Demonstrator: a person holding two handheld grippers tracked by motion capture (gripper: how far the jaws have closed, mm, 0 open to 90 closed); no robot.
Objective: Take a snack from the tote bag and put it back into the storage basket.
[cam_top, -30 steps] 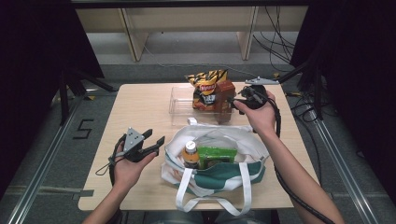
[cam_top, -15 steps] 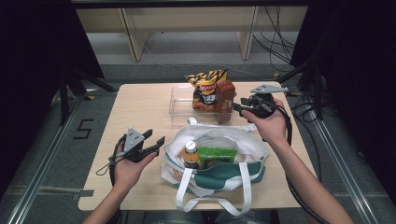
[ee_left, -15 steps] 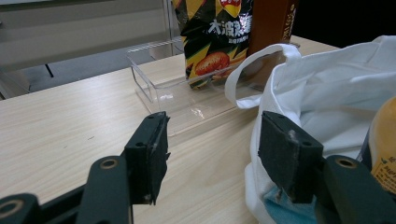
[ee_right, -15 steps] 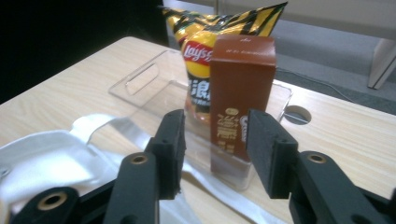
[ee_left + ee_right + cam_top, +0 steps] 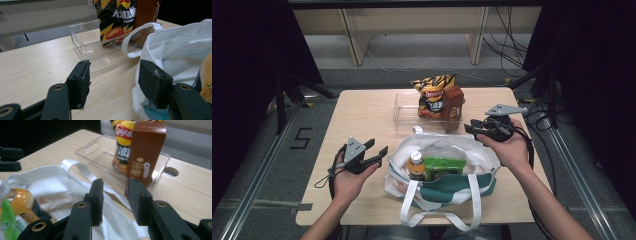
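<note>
Two grippers: one in each of the person's hands, both above the table [image 5: 362, 107].
Left gripper [image 5: 377, 156]: rests in the upturned left hand [image 5: 348, 177] just beside the left edge of the tote bag [image 5: 447, 187]; its jaws stand wide apart with nothing between them. In the left gripper view the pads frame bare tabletop and the near corner of the clear tray [image 5: 82, 48].
Right gripper [image 5: 471, 129]: held in the right hand [image 5: 509, 147] at the far right corner of the tote bag, just beside the brown box [image 5: 453, 102]. Its jaws have just been closing and now stand a narrow gap apart, with nothing pinched; the right gripper view shows only the bag's white cloth and the foot of the brown box beyond the pads.
Brown box: upright in the right end of the clear tray, touching the chip bag [image 5: 432, 95] on its left.
Chip bag: upright in the tray, yellow and black.
Clear tray: on the far middle of the table, its left part bare.
Tote bag: white and green, open on the near middle of the table, straps trailing toward the person.
Inside the bag: an orange-capped bottle [image 5: 416, 165] at the left, a green packet [image 5: 447, 167] just beside it.
</note>
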